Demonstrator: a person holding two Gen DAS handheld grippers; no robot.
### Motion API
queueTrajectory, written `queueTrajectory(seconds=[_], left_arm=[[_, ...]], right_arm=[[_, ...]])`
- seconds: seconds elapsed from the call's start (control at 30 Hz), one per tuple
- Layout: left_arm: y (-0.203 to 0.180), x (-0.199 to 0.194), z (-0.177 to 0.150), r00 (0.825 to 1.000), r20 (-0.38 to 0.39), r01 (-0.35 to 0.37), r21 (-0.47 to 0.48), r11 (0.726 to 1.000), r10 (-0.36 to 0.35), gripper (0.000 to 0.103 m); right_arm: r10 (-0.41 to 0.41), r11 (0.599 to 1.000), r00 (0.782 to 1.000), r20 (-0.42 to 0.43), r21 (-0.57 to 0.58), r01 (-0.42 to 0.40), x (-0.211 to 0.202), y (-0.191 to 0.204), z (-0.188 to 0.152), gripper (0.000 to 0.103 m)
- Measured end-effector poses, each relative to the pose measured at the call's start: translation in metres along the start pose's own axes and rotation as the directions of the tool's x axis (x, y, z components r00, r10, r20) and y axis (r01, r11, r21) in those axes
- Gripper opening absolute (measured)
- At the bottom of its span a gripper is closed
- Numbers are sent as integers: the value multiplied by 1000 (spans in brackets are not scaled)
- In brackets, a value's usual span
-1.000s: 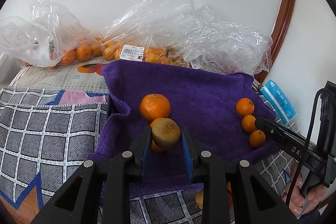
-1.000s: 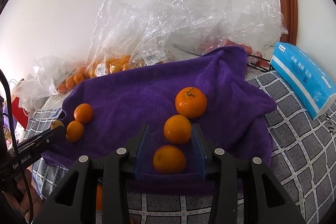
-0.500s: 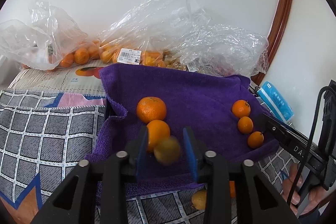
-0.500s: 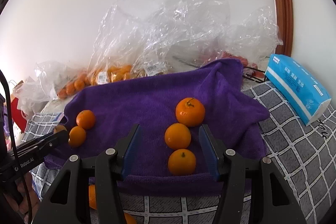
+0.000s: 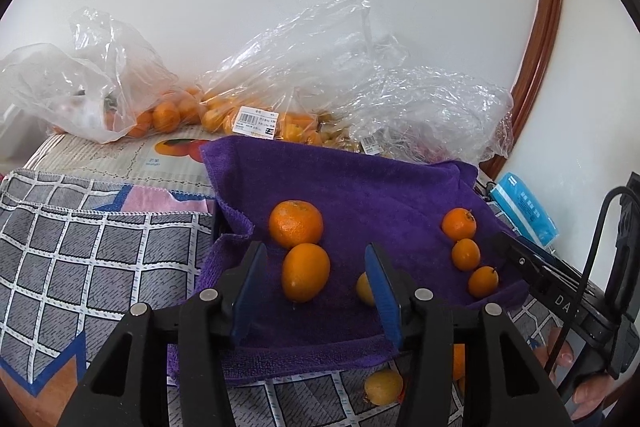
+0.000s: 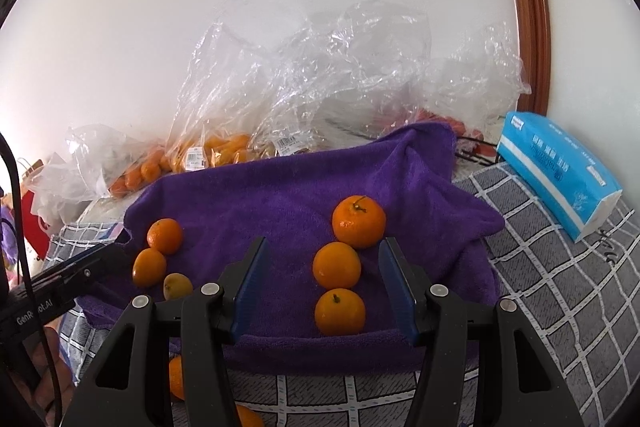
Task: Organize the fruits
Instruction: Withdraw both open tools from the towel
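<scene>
You are looking at white lettering on the left gripper (image 6: 60, 279) reading "GenR" and "ot.AI", with a cable crossing the middle. On the right gripper (image 5: 560, 297) you are seeing only "DA". The bags' price labels (image 5: 256, 123) and the blue tissue pack (image 6: 560, 171) are showing print too small to read.

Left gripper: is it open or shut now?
Open. The left gripper has just been opening; its blue pads stand apart, touching no fruit.
</scene>
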State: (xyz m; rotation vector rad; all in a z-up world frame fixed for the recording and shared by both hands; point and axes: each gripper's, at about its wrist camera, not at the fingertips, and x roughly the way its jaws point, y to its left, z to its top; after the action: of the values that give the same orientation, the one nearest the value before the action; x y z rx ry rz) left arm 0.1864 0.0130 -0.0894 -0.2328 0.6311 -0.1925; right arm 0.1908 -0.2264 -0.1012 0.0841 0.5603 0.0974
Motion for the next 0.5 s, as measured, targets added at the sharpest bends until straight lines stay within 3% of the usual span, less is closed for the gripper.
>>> queueTrajectory(seconds=[0.27,0.5], left_arm=[[7,-9,4,998,51,-42,-25,999,43,50],[2,-8,2,997,43,-57,-6,998,57,50]], right_arm=[[7,1000,1000,-17,-6,-8,-6,3,6,56],[19,1000,998,-58,-22,-20,-24,14,0,56]])
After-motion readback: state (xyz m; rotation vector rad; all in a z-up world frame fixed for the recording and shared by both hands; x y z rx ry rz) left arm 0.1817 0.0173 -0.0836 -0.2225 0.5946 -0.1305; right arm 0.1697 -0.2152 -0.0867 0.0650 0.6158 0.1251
